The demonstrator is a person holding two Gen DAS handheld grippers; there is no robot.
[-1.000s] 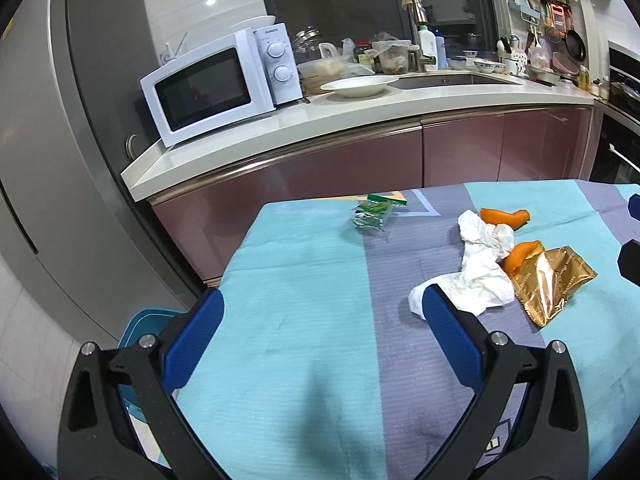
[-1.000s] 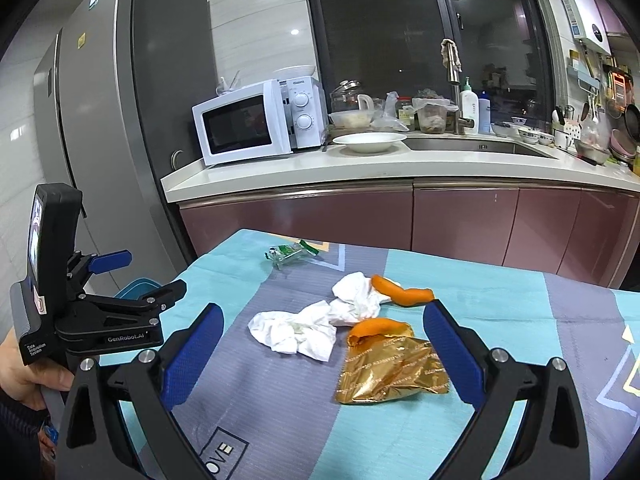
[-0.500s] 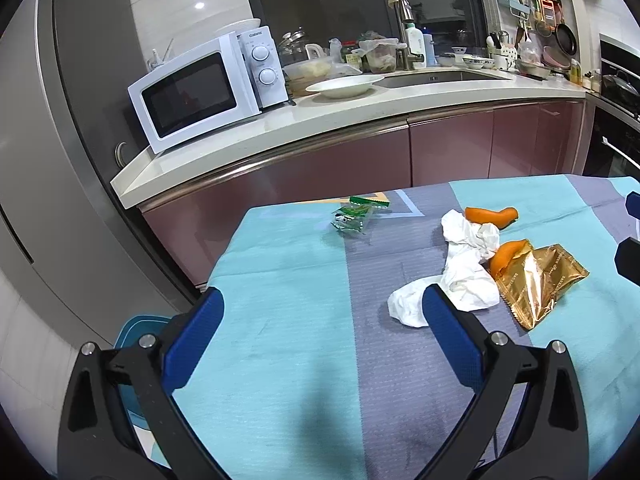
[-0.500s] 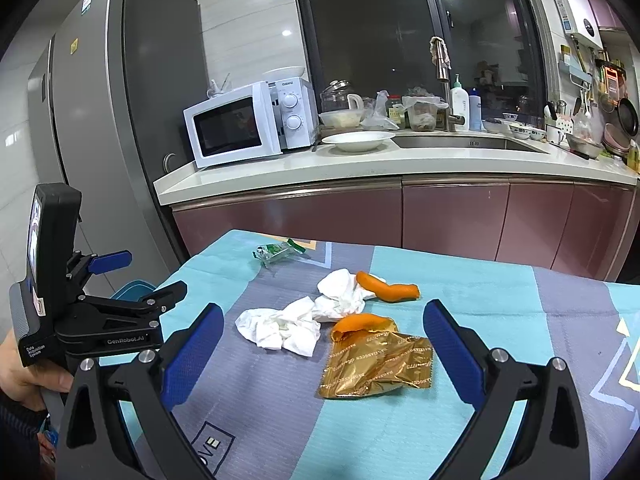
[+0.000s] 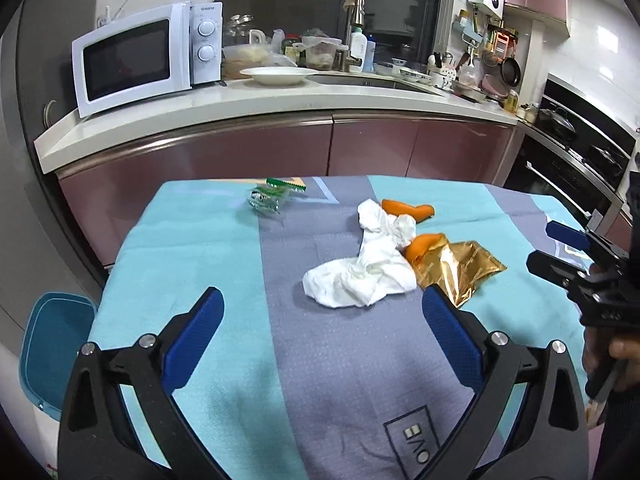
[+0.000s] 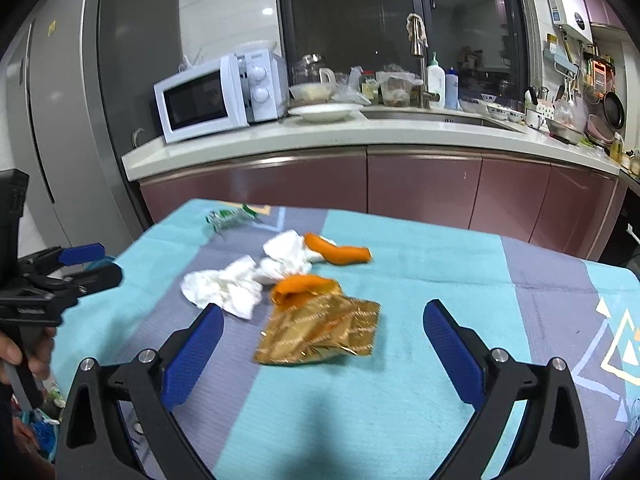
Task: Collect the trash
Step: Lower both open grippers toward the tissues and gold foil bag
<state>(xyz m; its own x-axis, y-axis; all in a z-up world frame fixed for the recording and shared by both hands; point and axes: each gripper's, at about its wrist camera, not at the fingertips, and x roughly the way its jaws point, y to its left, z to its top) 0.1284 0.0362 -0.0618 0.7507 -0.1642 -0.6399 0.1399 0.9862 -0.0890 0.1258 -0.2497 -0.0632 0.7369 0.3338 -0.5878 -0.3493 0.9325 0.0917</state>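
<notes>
Trash lies on a table with a teal and grey cloth [image 5: 208, 264]. Crumpled white tissue [image 5: 360, 276] [image 6: 228, 286] lies mid-table. A gold foil wrapper [image 5: 460, 270] [image 6: 320, 328] lies to its right. Two orange peel pieces [image 5: 408, 208] [image 6: 340, 254] lie by the tissue. A green and clear wrapper [image 5: 270, 198] [image 6: 228, 216] lies at the far left edge. My left gripper [image 5: 320, 320] is open and empty, just short of the tissue. My right gripper [image 6: 324, 334] is open and empty, its jaws standing either side of the gold wrapper.
A blue bin [image 5: 52, 348] stands on the floor left of the table. A counter [image 5: 240, 108] with a microwave [image 5: 144, 56], a plate and a sink runs behind. A fridge [image 6: 80, 100] stands at far left. An oven [image 5: 576, 160] is at right.
Both grippers have moved forward and down toward the trash. The left view has swung right, so the tissue now sits between its fingers. The right gripper has closed in on the gold wrapper.
</notes>
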